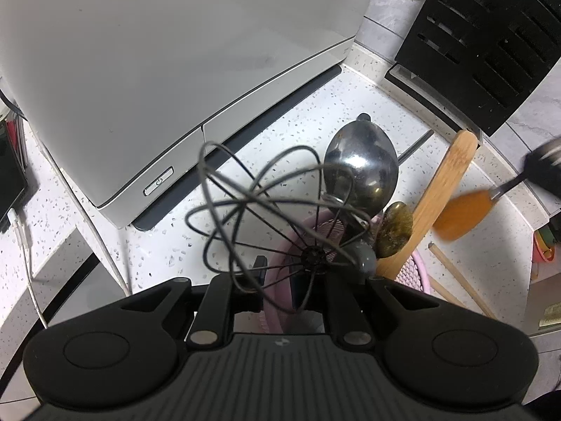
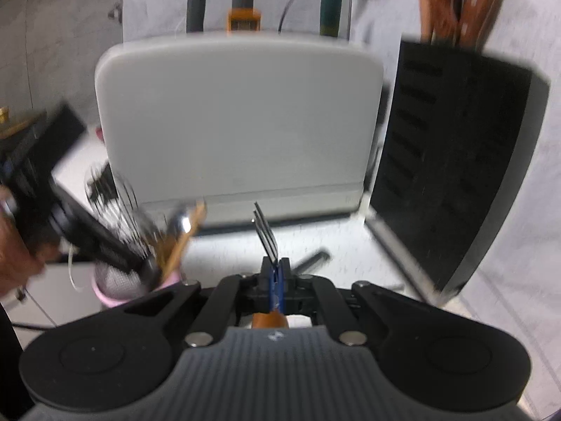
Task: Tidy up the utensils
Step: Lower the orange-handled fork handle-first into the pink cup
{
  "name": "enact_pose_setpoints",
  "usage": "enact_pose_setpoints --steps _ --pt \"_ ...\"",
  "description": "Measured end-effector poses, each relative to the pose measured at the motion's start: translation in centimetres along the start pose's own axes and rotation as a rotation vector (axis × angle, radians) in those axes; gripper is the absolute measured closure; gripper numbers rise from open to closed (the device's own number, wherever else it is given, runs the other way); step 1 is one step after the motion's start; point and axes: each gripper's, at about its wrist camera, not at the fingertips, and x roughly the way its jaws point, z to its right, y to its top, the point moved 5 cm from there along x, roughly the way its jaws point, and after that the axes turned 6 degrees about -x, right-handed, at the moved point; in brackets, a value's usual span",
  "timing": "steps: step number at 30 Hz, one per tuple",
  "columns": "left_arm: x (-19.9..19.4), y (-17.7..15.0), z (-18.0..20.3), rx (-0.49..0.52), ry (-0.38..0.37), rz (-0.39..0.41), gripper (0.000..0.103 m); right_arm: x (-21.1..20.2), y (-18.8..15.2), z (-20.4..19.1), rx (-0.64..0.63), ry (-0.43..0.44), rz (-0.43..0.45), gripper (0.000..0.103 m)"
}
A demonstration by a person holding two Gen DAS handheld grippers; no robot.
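Holder: a pink mesh utensil cup [image 1: 419, 266] stands on the white speckled tabletop [image 1: 287, 133], just in front of a grey box-shaped appliance [image 1: 140, 70].
In the cup: a black wire balloon whisk [image 1: 266, 210], a polished steel ladle [image 1: 363, 166], a pale bamboo spatula [image 1: 434, 196] and a dark greenish spoon bowl [image 1: 394, 228] all stand heads up, crowded and touching.
Left claw: the left claw [image 1: 291, 294] sits low over the near rim of the cup, its fingers spread wide on either side of the whisk wires; I judge it empty, though its tips are partly hidden behind the wires.
Right claw: the right claw [image 2: 277, 273] is pinched tight on a steel fork with an orange-brown wooden handle [image 2: 266, 231], tines pointing forward and up; it is held above the tabletop, right of the cup and apart from it.
Done so far: four utensils look housed.
Left to do: the fork needs a place, probably the cup; pale wooden chopsticks [image 1: 459, 277] lie on the tabletop beside the cup.
Further out: a black slotted knife block [image 2: 455, 175] stands to the right, wooden knife handles [image 2: 466, 10] rising from it.
Hard to make out: the right view is motion-blurred; the cup's inside is hidden; a dark object [image 2: 312, 259] on the tabletop past the fork is unreadable.
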Motion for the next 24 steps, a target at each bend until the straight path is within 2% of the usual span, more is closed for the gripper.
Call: enact_pose_setpoints --steps 5,8,14,18,24 --pt "-0.4 0.1 -0.2 -0.011 -0.011 0.004 0.09 -3.5 3.9 -1.1 0.026 0.071 0.114 0.103" --pt "-0.6 0.1 -0.4 -0.025 -0.022 0.004 0.09 -4.5 5.3 -2.6 0.027 0.128 0.145 0.103" --pt "-1.2 0.0 -0.9 -0.037 -0.038 0.011 0.09 -3.3 5.3 -5.2 0.004 0.181 0.094 0.103" --pt "-1.4 0.1 -0.9 -0.039 -0.042 0.013 0.09 -2.2 4.6 -5.8 0.052 0.232 0.071 0.103" --pt "-1.3 0.1 -0.9 -0.039 -0.044 0.011 0.09 0.2 3.7 -6.8 0.034 0.24 0.002 0.103"
